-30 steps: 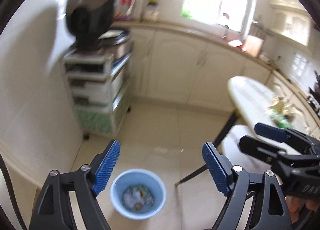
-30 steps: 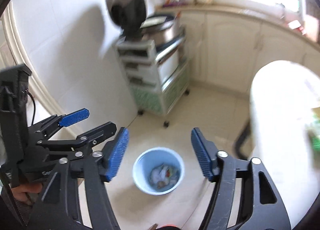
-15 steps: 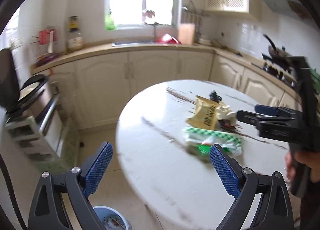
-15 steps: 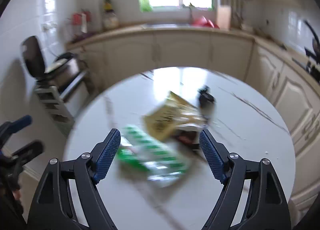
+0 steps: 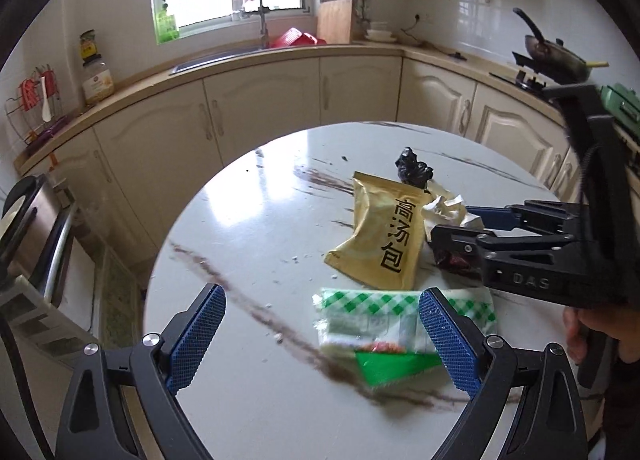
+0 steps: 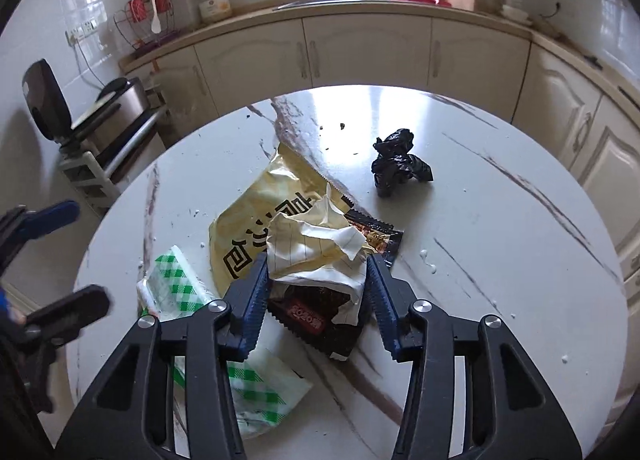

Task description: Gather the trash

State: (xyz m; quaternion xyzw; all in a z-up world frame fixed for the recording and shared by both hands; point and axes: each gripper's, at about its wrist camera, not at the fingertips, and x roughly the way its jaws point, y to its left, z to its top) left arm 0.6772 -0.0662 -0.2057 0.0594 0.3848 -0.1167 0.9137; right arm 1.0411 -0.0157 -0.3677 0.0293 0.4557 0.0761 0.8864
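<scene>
While the right gripper (image 6: 316, 284) pinches crumpled paper (image 6: 316, 244) (pads touching it) on the table (image 6: 500, 240), left gripper (image 5: 322, 332) wide above green-checked wrapper (image 5: 372, 320)

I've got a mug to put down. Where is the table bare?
Bare: the far table toward the cabinets, and the right side past the black bag. Also the left rim beyond the yellow packet. Crowded: the near middle, where packet, paper and green wrapper overlap.
</scene>
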